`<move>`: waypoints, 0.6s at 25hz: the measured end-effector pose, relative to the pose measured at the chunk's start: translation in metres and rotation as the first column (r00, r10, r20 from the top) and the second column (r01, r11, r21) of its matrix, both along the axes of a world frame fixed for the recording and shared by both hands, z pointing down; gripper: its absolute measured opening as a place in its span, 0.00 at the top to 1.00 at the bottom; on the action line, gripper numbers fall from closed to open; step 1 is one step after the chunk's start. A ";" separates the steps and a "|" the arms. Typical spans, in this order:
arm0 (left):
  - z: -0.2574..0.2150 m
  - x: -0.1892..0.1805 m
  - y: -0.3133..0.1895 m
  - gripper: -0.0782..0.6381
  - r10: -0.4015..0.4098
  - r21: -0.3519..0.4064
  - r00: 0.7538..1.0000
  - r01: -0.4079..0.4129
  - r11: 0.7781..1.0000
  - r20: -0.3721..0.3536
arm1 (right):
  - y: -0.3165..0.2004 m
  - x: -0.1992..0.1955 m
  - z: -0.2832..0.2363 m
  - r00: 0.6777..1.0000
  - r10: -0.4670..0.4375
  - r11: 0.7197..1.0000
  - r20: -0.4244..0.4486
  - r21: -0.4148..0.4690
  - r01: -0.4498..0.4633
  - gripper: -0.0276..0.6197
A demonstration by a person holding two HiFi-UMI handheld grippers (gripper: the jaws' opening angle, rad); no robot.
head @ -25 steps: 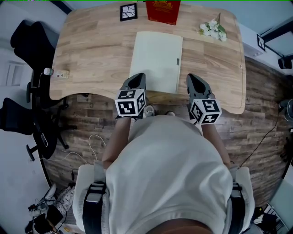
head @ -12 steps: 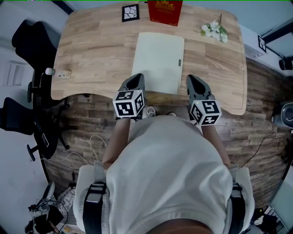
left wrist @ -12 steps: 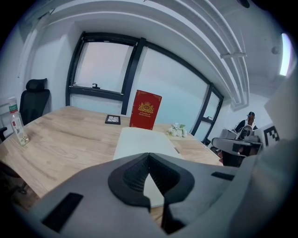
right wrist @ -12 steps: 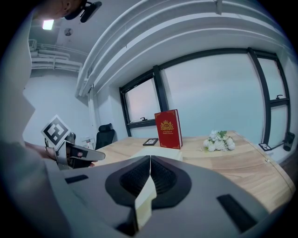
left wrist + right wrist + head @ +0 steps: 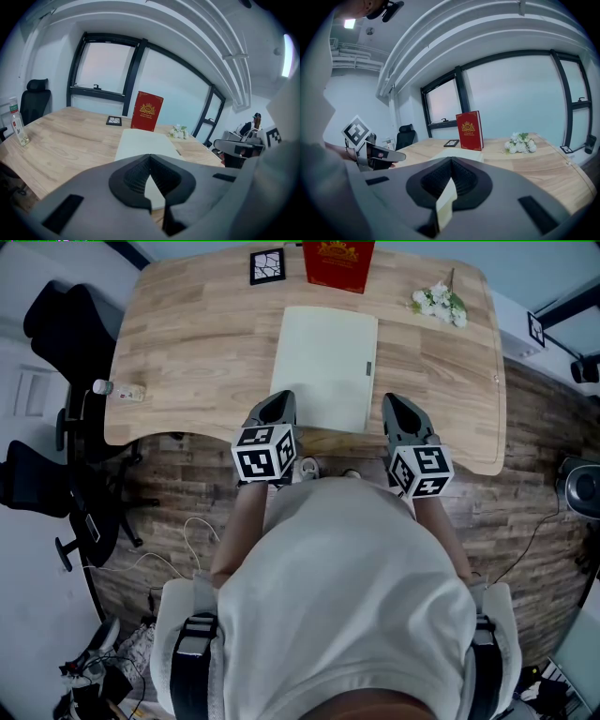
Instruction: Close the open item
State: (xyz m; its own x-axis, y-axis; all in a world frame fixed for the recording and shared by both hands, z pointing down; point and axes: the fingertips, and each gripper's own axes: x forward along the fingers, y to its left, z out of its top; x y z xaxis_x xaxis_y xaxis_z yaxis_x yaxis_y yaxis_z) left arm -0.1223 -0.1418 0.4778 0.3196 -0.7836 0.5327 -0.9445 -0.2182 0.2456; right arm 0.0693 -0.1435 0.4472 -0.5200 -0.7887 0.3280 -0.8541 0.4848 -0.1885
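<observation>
The cream folder [image 5: 323,362] lies flat and mid-way across the wooden surface [image 5: 187,343] with its cover down, so the closing step looks done. The left gripper [image 5: 277,401] and right gripper [image 5: 397,401] hover at its near edge, fingers clenched on nothing. The next move probably calls only for drawing both clear.

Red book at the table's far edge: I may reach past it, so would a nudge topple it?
Probably: the red book stands upright on its narrow bottom edge, so it likely tips. Its hard-looking cover suggests it would fall stiffly, not flop.
</observation>
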 end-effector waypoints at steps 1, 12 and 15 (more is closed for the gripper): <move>0.000 0.000 -0.001 0.86 0.000 0.000 1.000 0.000 1.000 -0.001 | 0.000 0.000 0.000 1.000 0.001 1.000 -0.001 0.000 -0.001 0.93; 0.002 -0.004 0.000 0.86 0.001 -0.003 1.000 -0.001 1.000 0.002 | 0.001 -0.005 0.002 1.000 0.002 1.000 -0.014 -0.004 -0.002 0.93; 0.002 -0.004 0.000 0.86 0.002 -0.005 1.000 -0.002 1.000 0.002 | 0.001 -0.006 0.002 1.000 0.004 1.000 -0.013 -0.005 -0.004 0.93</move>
